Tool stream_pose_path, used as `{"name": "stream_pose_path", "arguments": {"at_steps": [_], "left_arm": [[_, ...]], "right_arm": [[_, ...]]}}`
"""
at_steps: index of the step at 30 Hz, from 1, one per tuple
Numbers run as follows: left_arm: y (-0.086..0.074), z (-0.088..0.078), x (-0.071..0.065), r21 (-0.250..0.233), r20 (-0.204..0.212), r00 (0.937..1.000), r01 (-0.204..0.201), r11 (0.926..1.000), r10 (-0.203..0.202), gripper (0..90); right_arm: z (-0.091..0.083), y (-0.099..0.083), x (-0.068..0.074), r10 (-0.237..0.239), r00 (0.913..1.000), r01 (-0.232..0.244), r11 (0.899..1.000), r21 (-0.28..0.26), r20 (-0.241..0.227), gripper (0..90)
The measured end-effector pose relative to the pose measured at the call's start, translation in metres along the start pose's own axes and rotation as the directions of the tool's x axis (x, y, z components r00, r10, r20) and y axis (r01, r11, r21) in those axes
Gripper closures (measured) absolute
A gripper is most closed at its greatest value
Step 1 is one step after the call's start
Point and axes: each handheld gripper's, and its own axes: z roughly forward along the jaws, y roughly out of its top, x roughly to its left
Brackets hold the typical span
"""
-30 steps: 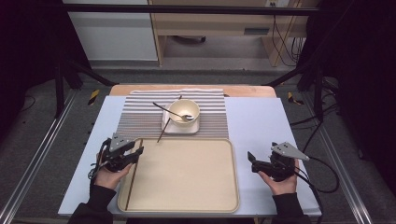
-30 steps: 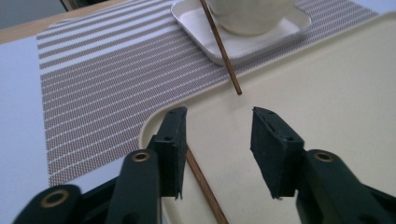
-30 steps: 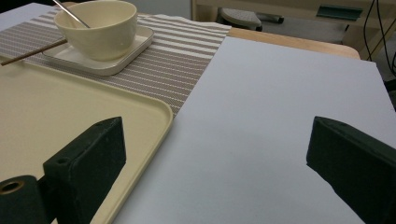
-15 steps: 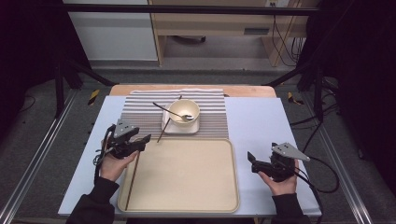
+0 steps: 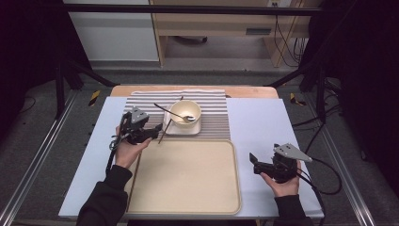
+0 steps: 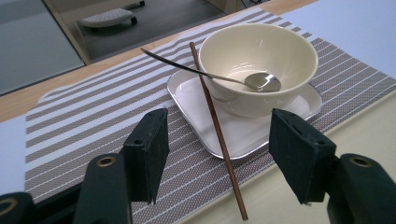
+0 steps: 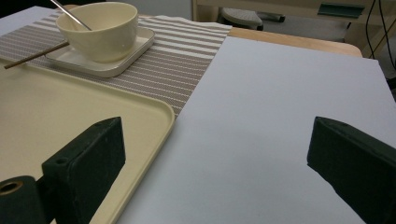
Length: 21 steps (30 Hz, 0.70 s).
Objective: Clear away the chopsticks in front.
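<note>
A cream bowl (image 5: 185,112) with a metal spoon (image 5: 175,114) in it stands on a white square plate (image 5: 197,128), which sits on a striped placemat (image 5: 141,104). A thin brown chopstick (image 5: 165,127) leans on the plate's left rim, its near end reaching towards the beige tray (image 5: 188,197). My left gripper (image 5: 155,132) hovers at that near end. In the left gripper view the chopstick (image 6: 215,116) runs between the jaws (image 6: 219,126), which have just been opening and do not touch it. My right gripper (image 5: 254,162) is open and holds nothing, right of the tray.
The white table cover (image 7: 289,116) stretches out ahead of the right gripper (image 7: 215,140). The tray's rounded corner (image 7: 163,116) is just left of it. Wooden furniture and cables lie on the floor beyond the table's far edge.
My left gripper has moved away from the tray's left edge, forward and to the right, up to the chopstick's near end, and its jaws stand wider. The right gripper has stayed put.
</note>
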Motion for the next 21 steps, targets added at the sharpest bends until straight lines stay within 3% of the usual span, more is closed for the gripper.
{"name": "stream_pose_path", "arguments": {"at_steps": [9,21], "left_arm": [[0.002,0.041,-0.007,0.096,0.003,0.9980,-0.063,0.9934,0.063,42.8],[-0.004,0.077,-0.008,0.159,-0.004,0.9987,-0.050,0.9860,0.052,59.2]], "right_arm": [[-0.001,0.001,-0.001,0.001,1.0000,-0.001,1.000,-0.003,0.001,4.5],[0.000,0.000,-0.001,0.002,1.0000,-0.002,1.000,0.004,-0.003,4.5]]}}
